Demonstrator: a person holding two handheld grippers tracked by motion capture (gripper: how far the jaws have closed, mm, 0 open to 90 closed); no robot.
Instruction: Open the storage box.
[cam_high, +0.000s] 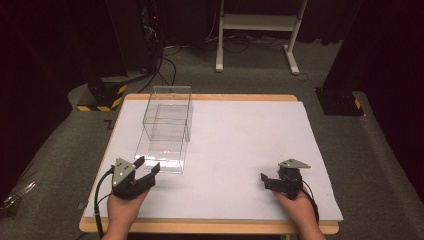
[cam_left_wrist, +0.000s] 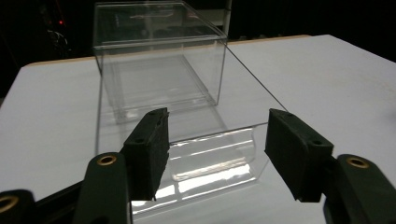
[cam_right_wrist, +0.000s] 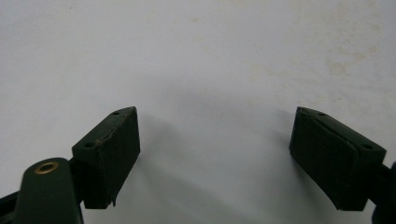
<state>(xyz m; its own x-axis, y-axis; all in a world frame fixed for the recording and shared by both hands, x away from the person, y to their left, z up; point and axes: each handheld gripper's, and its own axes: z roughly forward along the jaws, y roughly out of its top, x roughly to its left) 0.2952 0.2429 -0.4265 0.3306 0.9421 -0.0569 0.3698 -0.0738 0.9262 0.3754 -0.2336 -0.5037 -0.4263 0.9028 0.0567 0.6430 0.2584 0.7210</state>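
White-topped wooden table (cam_high: 240, 145), dark room; clear plastic box (cam_high: 167, 127) just ahead of left tool (cam_high: 148, 167), both tools wide, right tool (cam_high: 269, 179) over bare table.

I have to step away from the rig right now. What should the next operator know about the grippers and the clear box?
Left gripper: open, empty, aimed at the near edge of the clear box's flap, not touching it.
Right gripper: open, empty, low over bare white table.
Clear box: on the table's left half, its flap lying open toward the person.
Done: nothing gripped yet.
Left: probably take the flap with the left gripper; the box's handling is all ahead.
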